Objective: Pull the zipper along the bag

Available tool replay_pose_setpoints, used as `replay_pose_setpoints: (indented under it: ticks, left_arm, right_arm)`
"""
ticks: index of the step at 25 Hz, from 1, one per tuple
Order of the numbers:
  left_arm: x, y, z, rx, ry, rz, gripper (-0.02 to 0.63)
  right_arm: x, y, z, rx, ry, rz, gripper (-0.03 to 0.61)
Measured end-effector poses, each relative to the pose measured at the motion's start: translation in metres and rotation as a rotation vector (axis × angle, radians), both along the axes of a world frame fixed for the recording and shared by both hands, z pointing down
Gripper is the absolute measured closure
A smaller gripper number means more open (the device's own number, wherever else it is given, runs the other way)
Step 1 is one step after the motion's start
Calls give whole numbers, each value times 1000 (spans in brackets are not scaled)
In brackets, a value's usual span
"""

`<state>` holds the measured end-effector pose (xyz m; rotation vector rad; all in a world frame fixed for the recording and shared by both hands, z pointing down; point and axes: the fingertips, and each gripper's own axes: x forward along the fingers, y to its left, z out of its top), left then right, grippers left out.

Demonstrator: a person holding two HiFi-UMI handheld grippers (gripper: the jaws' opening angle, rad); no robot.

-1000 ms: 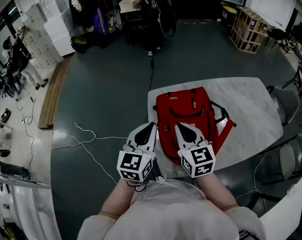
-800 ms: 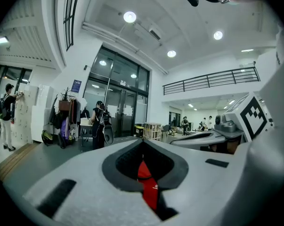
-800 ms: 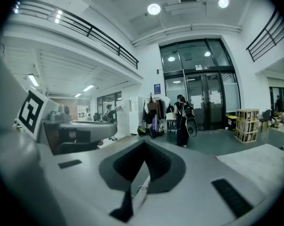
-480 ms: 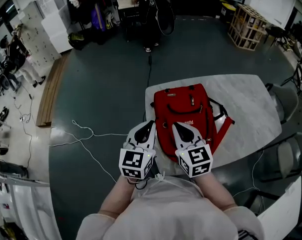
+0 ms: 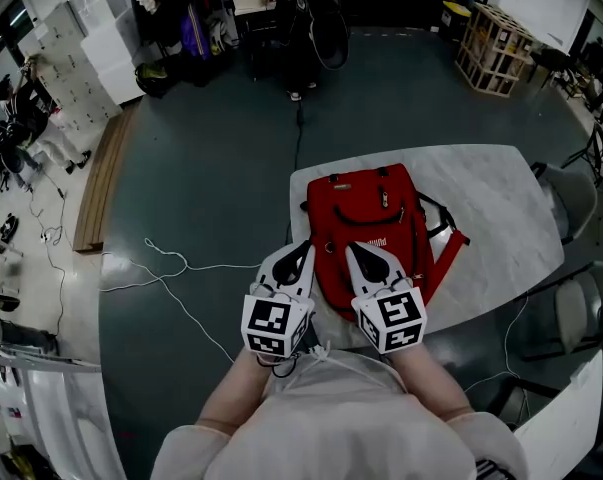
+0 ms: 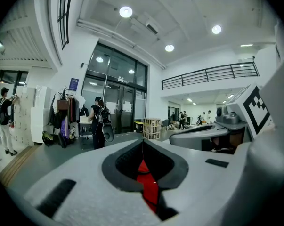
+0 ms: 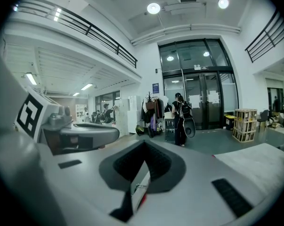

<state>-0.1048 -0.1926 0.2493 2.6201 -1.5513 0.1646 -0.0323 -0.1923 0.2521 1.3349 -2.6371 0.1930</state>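
A red backpack (image 5: pixel 371 218) lies flat on the pale marble table (image 5: pixel 491 198), top end away from me. Both grippers hover side by side over its near end. My left gripper (image 5: pixel 303 246) is at the bag's near left corner, its jaws shut tip to tip (image 6: pixel 142 140); red fabric (image 6: pixel 147 180) shows through the gap below the tips, and nothing is visibly pinched. My right gripper (image 5: pixel 349 249) is over the bag's near middle, its jaws also meeting at the tip (image 7: pixel 144 143), with a sliver of red bag (image 7: pixel 141 196) and the table edge behind. No zipper pull shows in either gripper view.
Grey chairs (image 5: pixel 571 203) stand at the table's right. A white cable (image 5: pixel 171 268) loops over the dark floor on the left, beside a wooden plank (image 5: pixel 101 183). A wooden crate (image 5: pixel 491 43) and a person at a clothes rack (image 5: pixel 301 18) are far behind.
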Motion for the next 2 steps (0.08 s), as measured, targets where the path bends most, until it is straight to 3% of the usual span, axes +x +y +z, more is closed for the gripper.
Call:
replay_pose_setpoints:
  ticks: [2]
  left_arm:
    - [2,0,1,-4,-5,6,594]
  right_arm:
    - [-1,0,0,-2,3,-1,554]
